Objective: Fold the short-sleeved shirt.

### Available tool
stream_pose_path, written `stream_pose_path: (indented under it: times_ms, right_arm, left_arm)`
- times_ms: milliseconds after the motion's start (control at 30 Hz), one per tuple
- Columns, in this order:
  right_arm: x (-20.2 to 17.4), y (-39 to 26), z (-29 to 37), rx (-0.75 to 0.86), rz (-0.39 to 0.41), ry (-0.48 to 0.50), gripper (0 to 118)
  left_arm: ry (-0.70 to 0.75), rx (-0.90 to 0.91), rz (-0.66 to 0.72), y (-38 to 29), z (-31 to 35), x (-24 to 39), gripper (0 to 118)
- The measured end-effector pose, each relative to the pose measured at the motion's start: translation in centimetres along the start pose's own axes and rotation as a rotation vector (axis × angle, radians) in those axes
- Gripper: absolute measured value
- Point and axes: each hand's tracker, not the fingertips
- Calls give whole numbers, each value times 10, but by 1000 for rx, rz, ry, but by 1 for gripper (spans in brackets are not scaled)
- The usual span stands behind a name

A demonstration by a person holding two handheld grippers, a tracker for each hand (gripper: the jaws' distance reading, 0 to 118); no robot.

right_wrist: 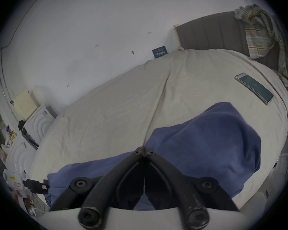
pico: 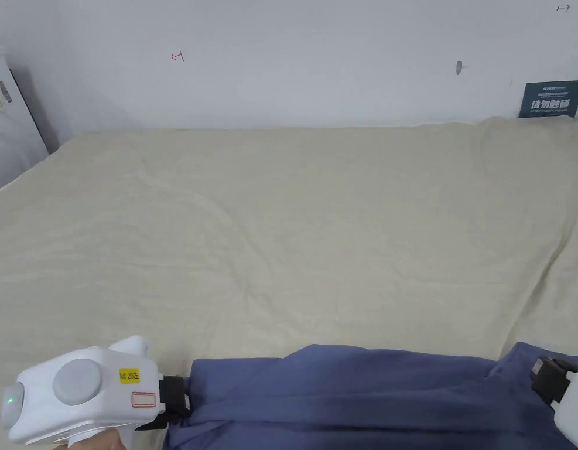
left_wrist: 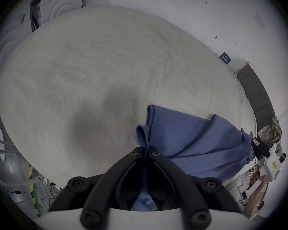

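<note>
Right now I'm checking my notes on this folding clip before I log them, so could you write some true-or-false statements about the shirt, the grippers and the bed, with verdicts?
1. The left gripper is shut on the blue shirt. True.
2. The right gripper has its jaws wide open. False: they are closed together at the shirt's edge.
3. The shirt lies folded in the middle of the bed. False: it is bunched at the near edge, held between the two grippers.
4. A phone lies on the bed. True.
</note>
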Motion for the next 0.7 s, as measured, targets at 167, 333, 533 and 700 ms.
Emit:
stream_pose_path:
  times_ms: [167,333,533,700]
  right_arm:
    - [7,5,7,22,16,-18,0]
    - [10,5,10,19,2,-2,0]
    - [9,6,16,21,29,10,0]
    - [12,12,22,27,25,23,0]
  left_arm:
    - [-55,22,-13,-2,15,11,4]
    - [-153,59,-36,4,32,30,4]
    - [-239,93,-123,11,46,82,4]
    - [-312,10,-233,15,18,152,4]
